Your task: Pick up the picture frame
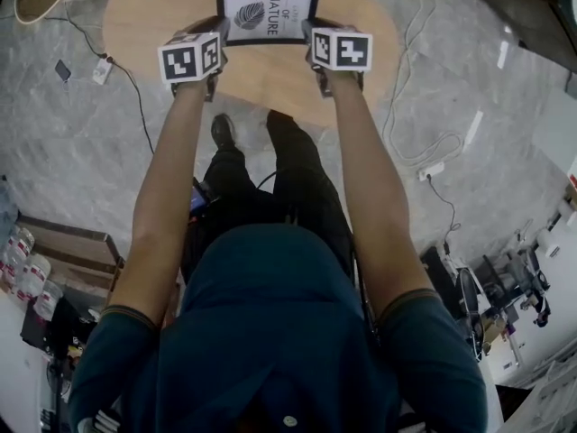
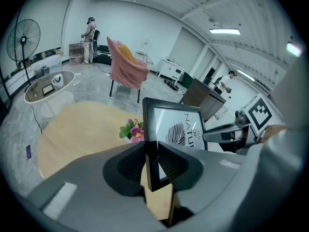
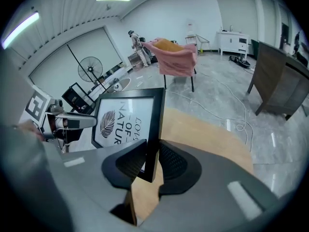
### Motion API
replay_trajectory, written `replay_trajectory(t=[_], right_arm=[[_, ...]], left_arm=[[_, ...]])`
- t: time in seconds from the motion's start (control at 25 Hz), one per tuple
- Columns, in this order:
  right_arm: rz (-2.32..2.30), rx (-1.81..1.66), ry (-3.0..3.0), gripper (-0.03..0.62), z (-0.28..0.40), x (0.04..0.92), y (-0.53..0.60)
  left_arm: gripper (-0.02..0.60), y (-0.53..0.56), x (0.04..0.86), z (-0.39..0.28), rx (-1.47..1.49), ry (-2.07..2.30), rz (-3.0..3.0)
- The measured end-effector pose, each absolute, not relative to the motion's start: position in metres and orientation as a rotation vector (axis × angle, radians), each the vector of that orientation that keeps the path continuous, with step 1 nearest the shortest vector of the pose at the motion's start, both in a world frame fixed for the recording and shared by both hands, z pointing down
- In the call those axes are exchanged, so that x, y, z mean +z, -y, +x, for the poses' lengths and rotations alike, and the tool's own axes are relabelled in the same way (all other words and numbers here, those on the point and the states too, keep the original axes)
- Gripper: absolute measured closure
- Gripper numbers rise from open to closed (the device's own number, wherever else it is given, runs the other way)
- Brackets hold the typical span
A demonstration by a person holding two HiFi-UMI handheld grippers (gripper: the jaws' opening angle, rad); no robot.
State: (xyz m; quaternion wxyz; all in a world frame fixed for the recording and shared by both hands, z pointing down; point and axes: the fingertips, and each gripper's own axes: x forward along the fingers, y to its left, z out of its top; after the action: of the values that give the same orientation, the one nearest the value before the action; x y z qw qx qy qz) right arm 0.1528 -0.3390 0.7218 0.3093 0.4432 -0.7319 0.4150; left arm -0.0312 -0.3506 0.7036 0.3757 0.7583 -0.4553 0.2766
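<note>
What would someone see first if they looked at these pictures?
The black picture frame with a leaf print, held at the top middle of the head view. The left gripper is clamped on its left edge and the right gripper on its right edge, over a pale wooden table. Pink flowers sit just beyond it.

Shirt: on my feed, a dark teal short-sleeved top (image 1: 270, 332), each sleeve edged with a thin lighter band.
Trousers: black (image 1: 302, 183), over a black shoe (image 1: 222, 131).
Left gripper (image 1: 219, 39): smooth grey moulded shell with black ribbed jaw pads, topped by a white marker cube (image 1: 189, 59) printed with black squares.
Right gripper (image 1: 315, 39): the same grey-and-black build as I see it, carrying its own black-and-white cube (image 1: 343, 50).
</note>
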Motion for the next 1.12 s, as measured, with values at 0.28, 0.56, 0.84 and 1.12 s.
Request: replay_trajectory(t=[0.28, 0.56, 0.84, 1.12], right_arm=[[1.292, 0.976, 2.034, 0.502, 0.146, 0.631, 0.346], [1.401, 0.82, 2.137, 0.503, 0.133, 0.535, 0.353], [1.511, 0.663, 2.24, 0.503, 0.112, 0.43, 0.349], [1.578, 0.518, 2.32, 0.503, 0.087, 0.347, 0.334]], left_arm=[[0.506, 0.357, 0.621, -0.039, 0.636, 1.199, 2.073], [0.506, 0.366, 0.529, -0.052, 0.525, 1.252, 2.228], [0.506, 0.366, 0.421, -0.072, 0.419, 1.301, 2.413], [0.506, 0.352, 0.335, -0.097, 0.327, 1.354, 2.559]])
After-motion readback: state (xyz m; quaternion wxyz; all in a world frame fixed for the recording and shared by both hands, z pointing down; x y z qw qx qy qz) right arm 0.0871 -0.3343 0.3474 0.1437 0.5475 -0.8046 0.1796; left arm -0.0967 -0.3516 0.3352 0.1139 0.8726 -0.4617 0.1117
